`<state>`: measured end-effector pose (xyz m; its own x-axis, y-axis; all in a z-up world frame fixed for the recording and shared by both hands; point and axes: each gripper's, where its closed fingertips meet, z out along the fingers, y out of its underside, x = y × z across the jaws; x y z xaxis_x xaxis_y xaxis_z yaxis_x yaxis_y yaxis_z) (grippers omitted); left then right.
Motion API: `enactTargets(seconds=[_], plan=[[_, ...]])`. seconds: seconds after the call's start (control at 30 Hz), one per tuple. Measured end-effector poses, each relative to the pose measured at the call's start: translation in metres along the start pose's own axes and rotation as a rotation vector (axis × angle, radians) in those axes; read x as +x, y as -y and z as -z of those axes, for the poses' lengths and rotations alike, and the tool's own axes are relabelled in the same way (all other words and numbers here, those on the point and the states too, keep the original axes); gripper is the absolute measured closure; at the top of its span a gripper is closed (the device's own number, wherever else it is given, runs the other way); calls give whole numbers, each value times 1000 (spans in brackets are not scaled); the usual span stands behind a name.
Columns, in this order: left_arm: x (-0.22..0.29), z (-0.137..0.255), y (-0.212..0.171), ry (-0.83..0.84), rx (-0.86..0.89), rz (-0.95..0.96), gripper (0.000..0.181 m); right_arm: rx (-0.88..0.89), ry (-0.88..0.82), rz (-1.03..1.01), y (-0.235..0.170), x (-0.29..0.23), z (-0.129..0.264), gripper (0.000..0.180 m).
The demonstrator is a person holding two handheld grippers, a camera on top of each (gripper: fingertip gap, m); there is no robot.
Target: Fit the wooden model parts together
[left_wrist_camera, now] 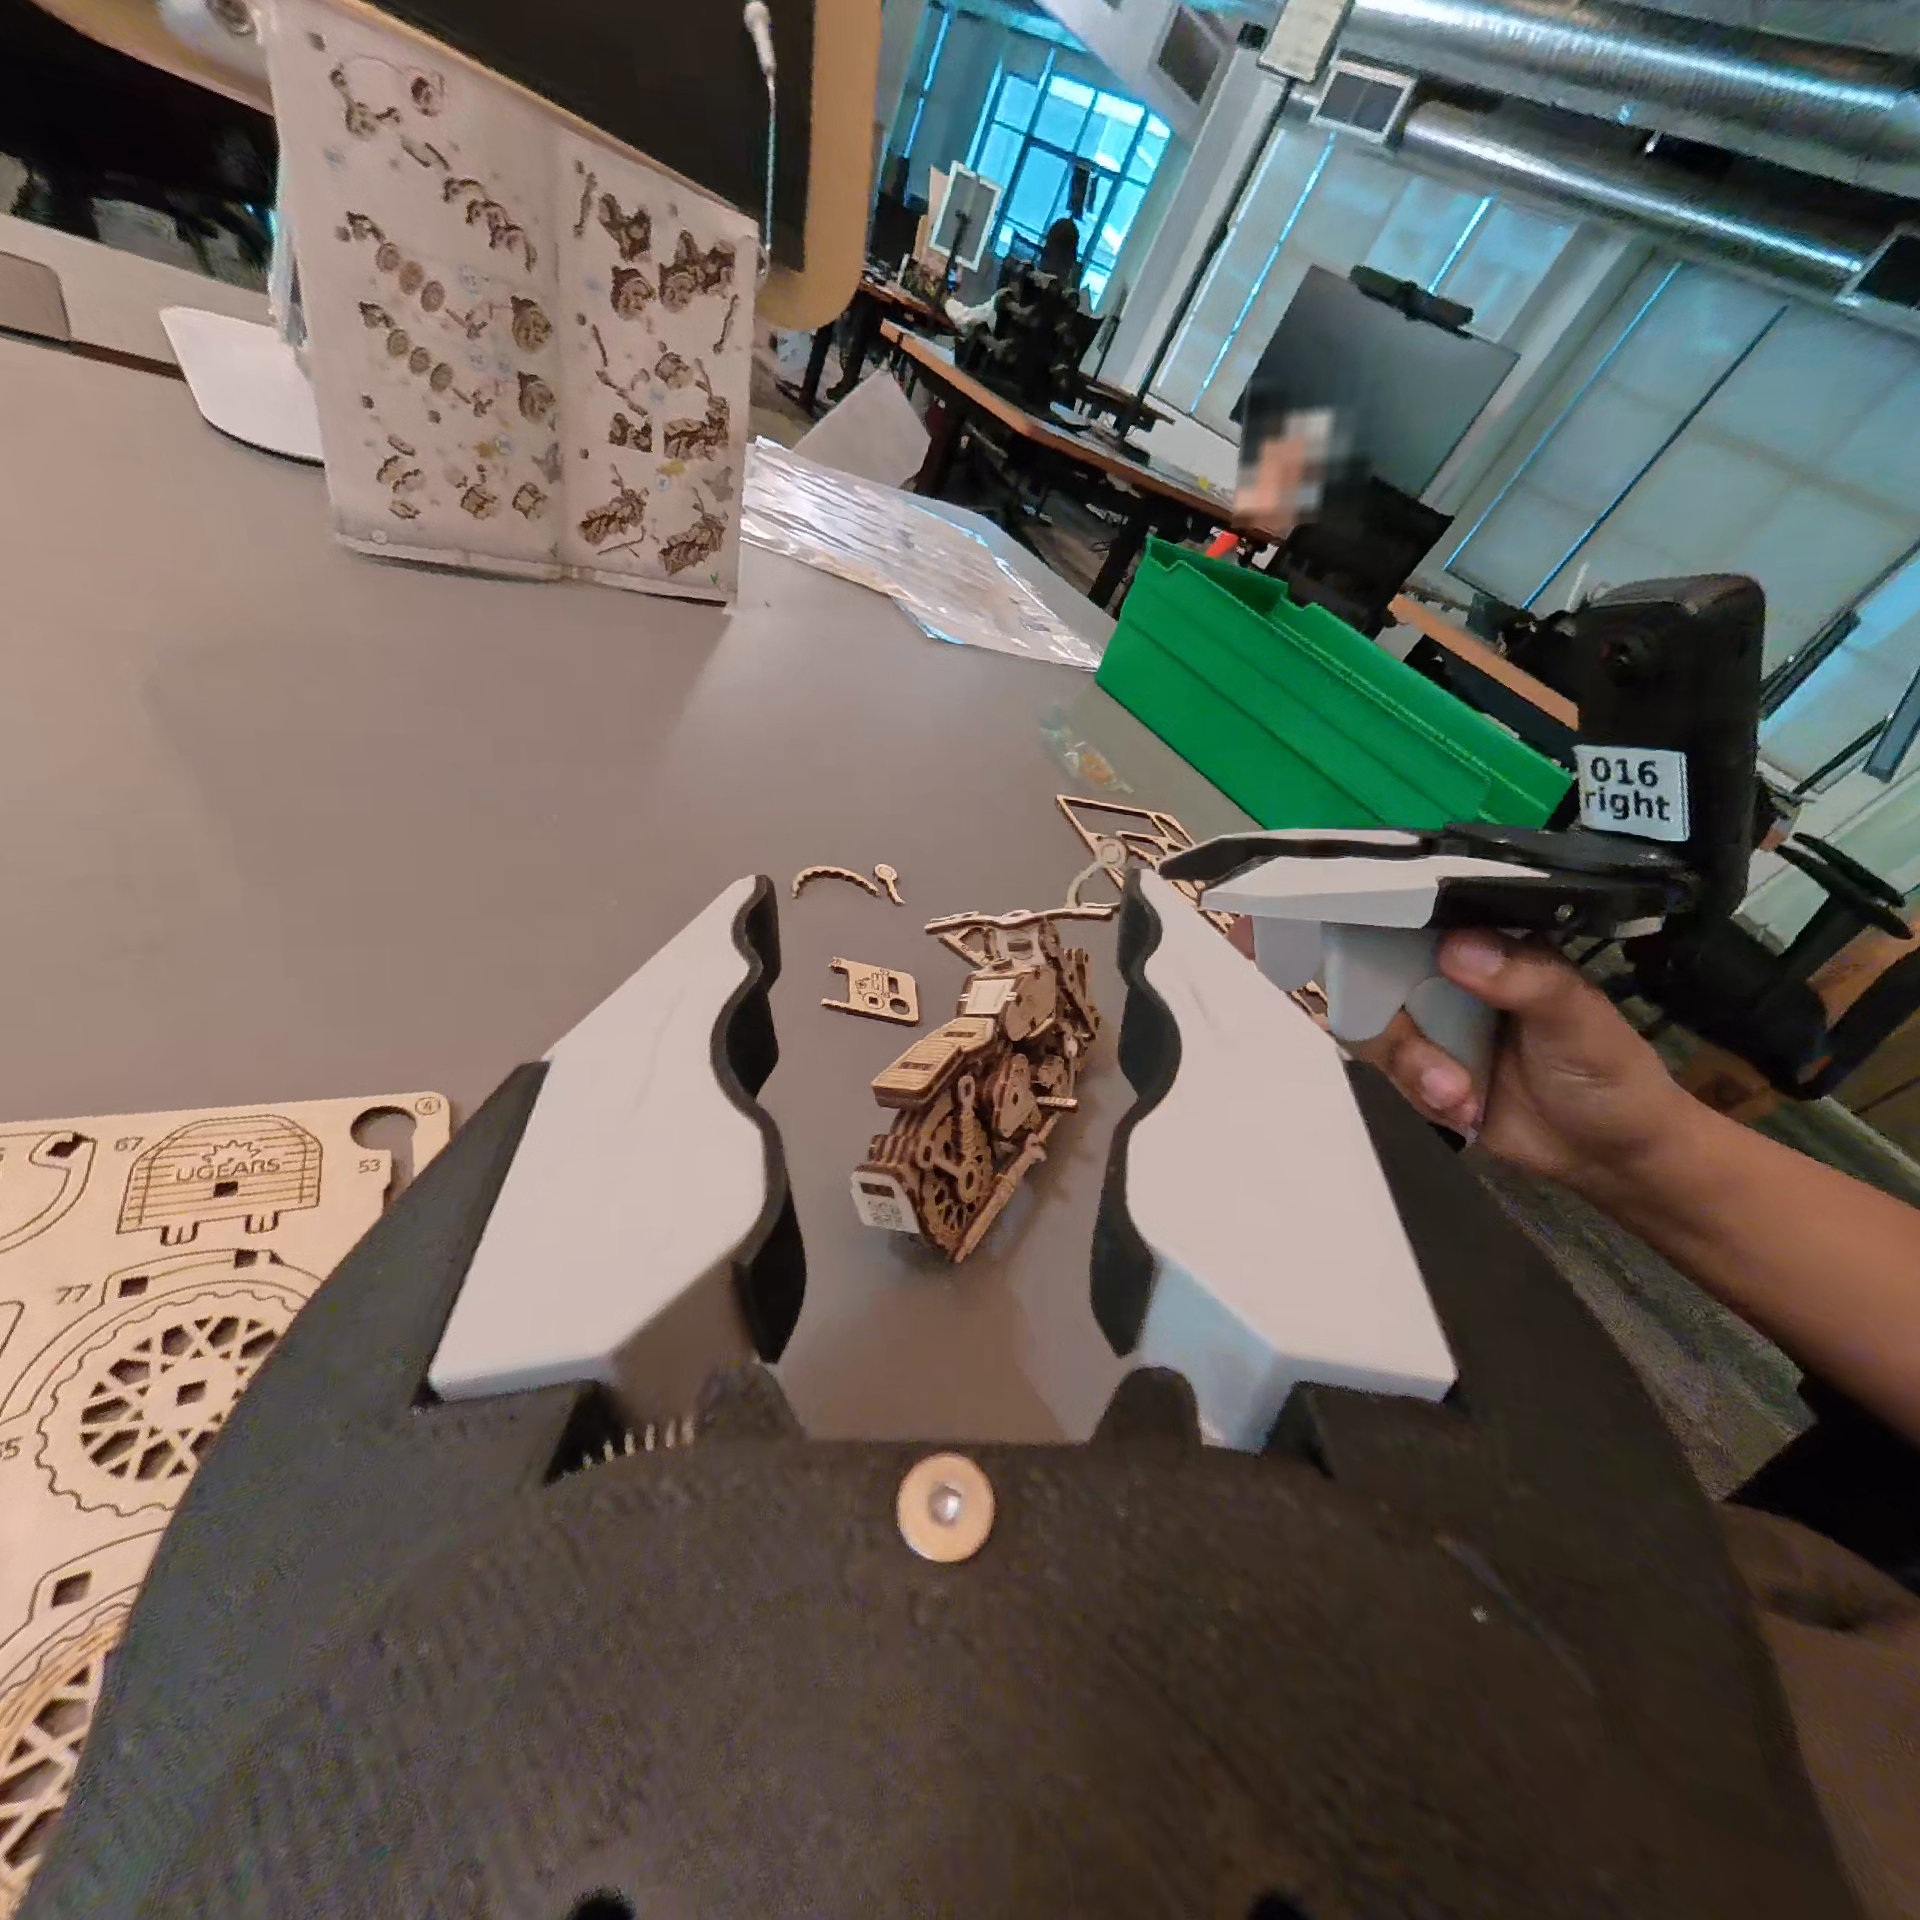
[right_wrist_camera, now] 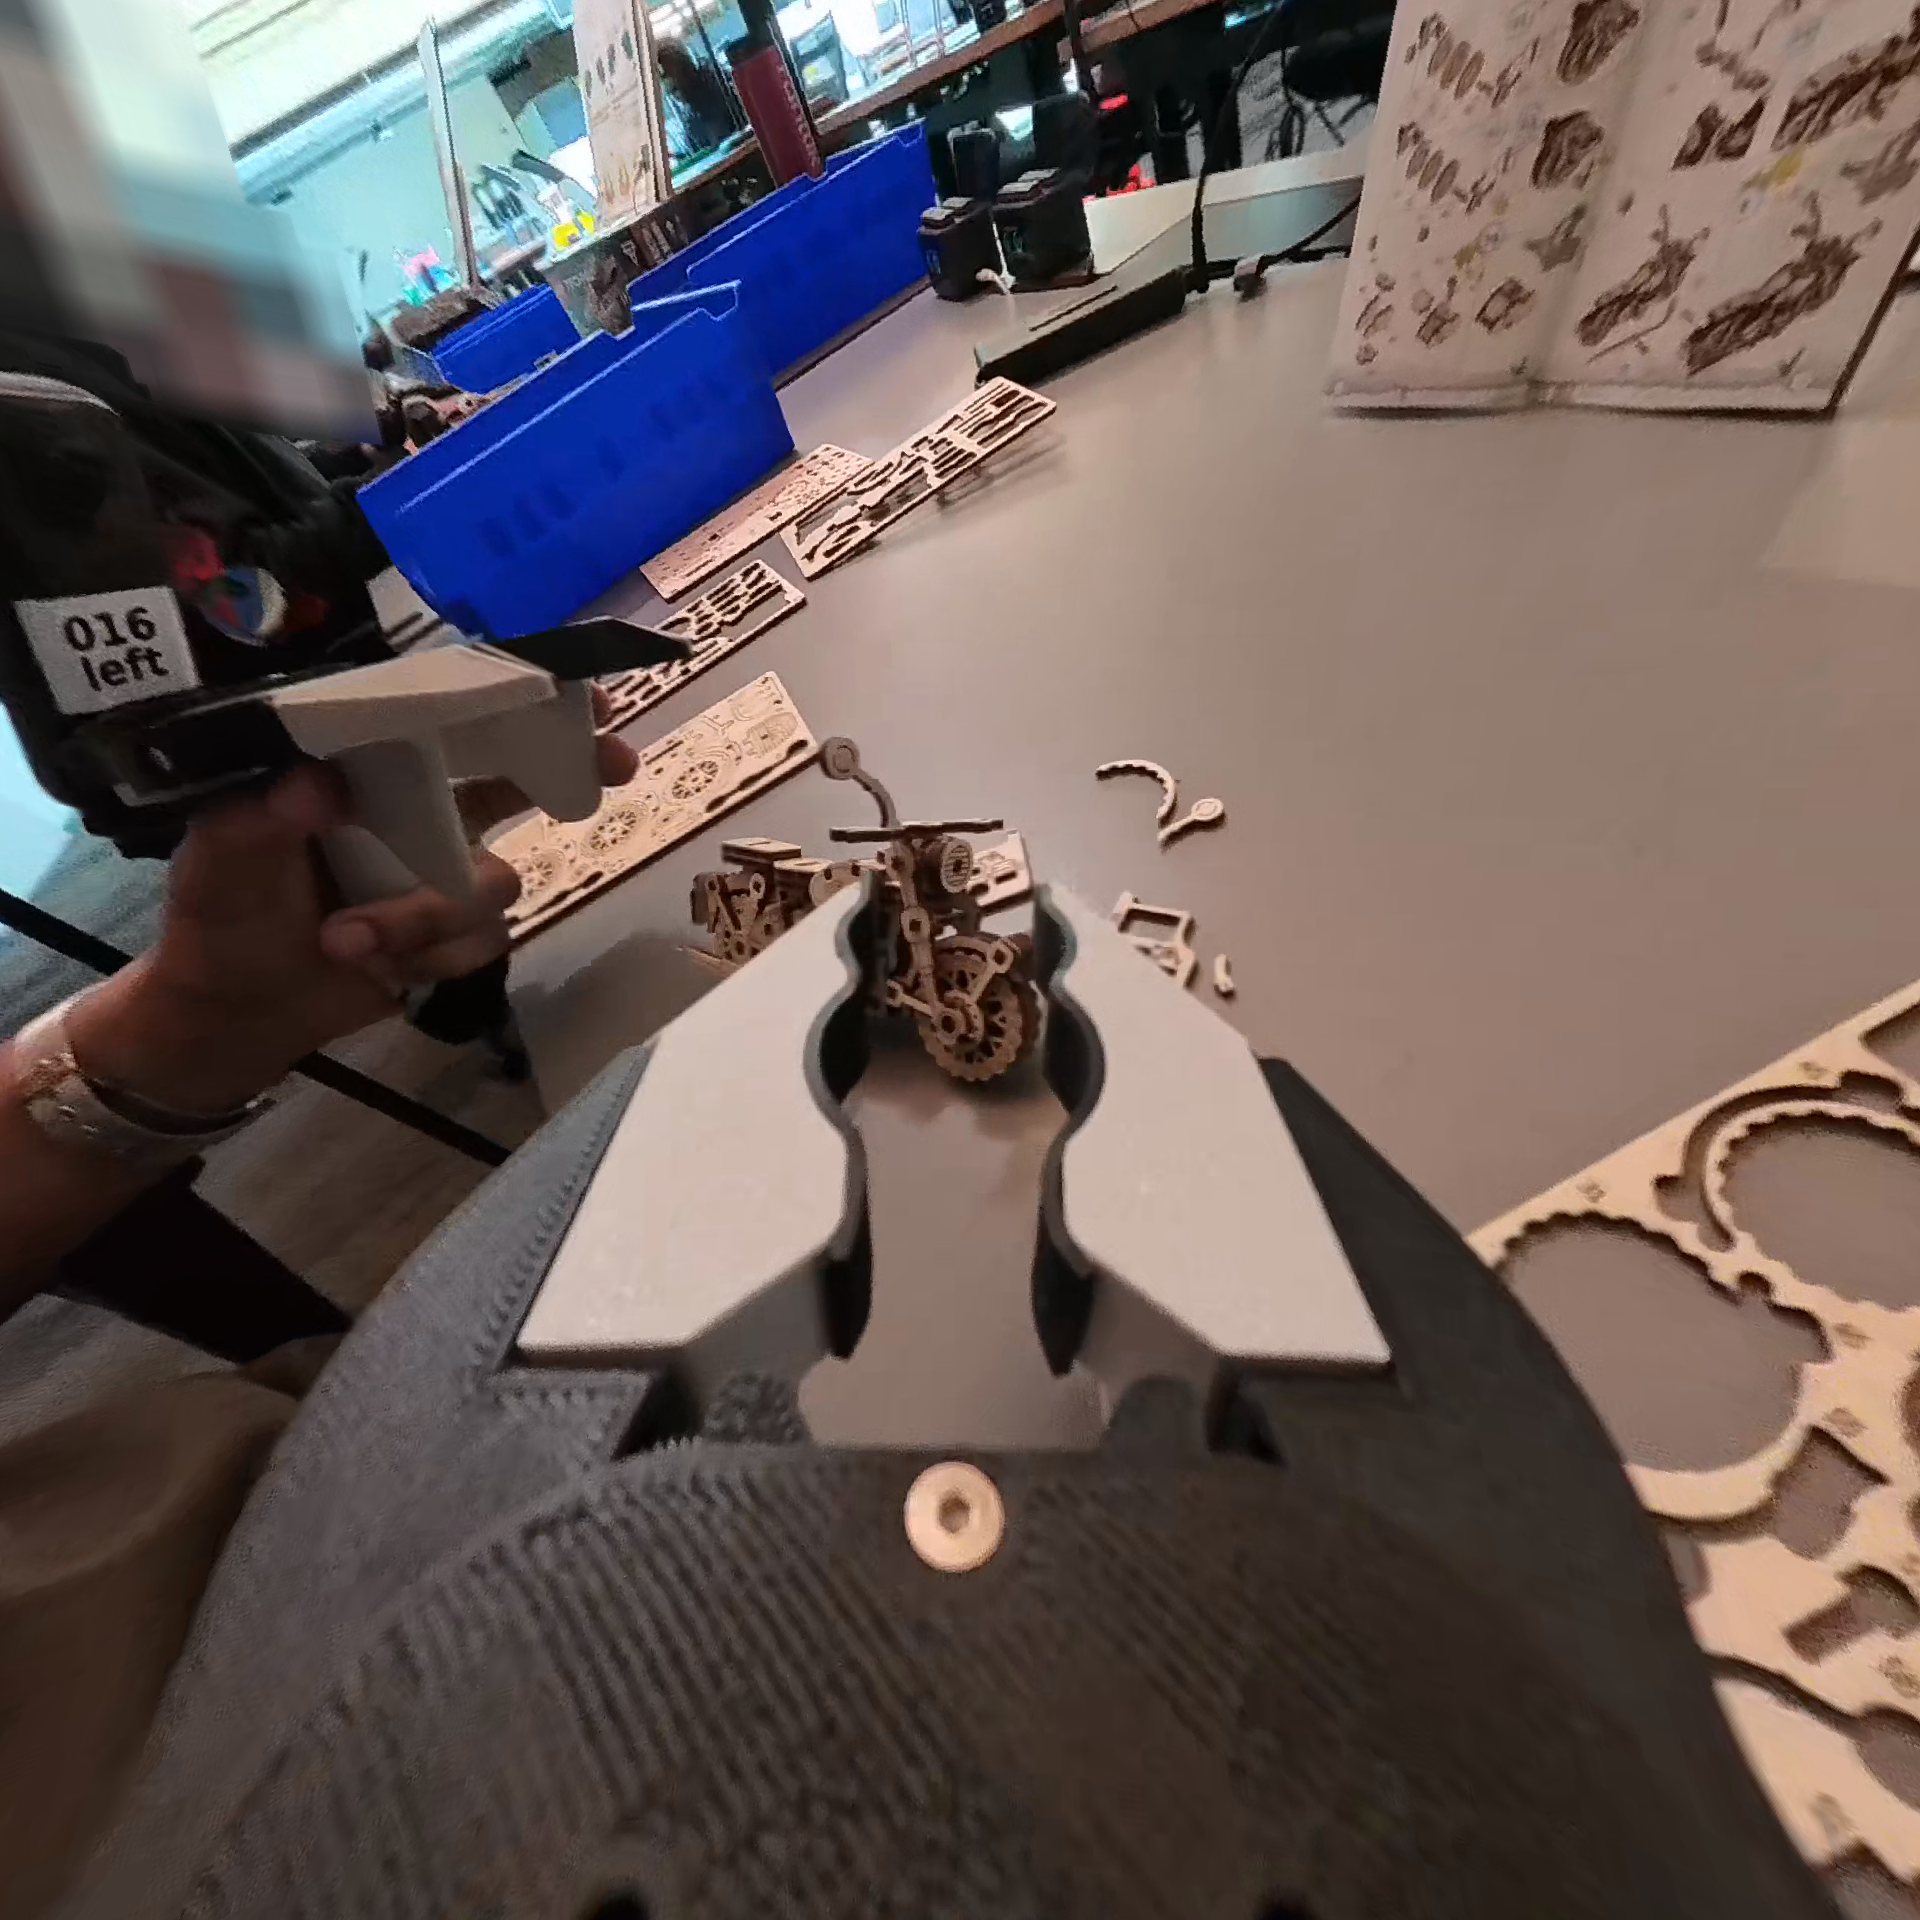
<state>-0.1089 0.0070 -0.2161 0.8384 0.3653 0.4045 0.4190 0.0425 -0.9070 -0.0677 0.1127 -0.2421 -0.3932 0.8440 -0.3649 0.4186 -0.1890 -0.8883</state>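
A partly built wooden motorcycle model [left_wrist_camera: 987, 1081] stands on the grey table [left_wrist_camera: 416, 779]. My left gripper [left_wrist_camera: 948, 904] is open and empty, and the model sits between and just beyond its fingers without touching them. In the right wrist view the model [right_wrist_camera: 935, 935] faces me. My right gripper [right_wrist_camera: 954, 899] is open, with its fingertips on either side of the front fork and wheel. I see no contact. Loose parts lie close by: a curved toothed piece [left_wrist_camera: 836, 881], a pin with a round head [left_wrist_camera: 888, 881] and a flat square piece [left_wrist_camera: 873, 992].
A laser-cut wooden sheet [left_wrist_camera: 156, 1299] lies at my left, and another sheet [right_wrist_camera: 1714, 1299] lies at my right. More sheets [right_wrist_camera: 727, 582] lie by the blue bins [right_wrist_camera: 582, 488]. An instruction booklet [left_wrist_camera: 530, 343] stands at the back. A green bin [left_wrist_camera: 1299, 707] and a foil bag [left_wrist_camera: 894, 540] are at the far right.
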Motion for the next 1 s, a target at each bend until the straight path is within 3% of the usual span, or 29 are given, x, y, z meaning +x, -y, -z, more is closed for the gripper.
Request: enactTargets(seconds=[0.27, 0.6, 1.0], plan=[[0, -10, -13, -21, -75, 8, 115, -10, -50, -49, 1, 18, -3, 153], [4, -11, -17, 6, -77, -48, 129, 79, -75, -336, 5, 47, 14, 153], [-9, -14, -16, 49, -77, -58, 136, 81, -67, -325, 6, 44, 11, 153]])
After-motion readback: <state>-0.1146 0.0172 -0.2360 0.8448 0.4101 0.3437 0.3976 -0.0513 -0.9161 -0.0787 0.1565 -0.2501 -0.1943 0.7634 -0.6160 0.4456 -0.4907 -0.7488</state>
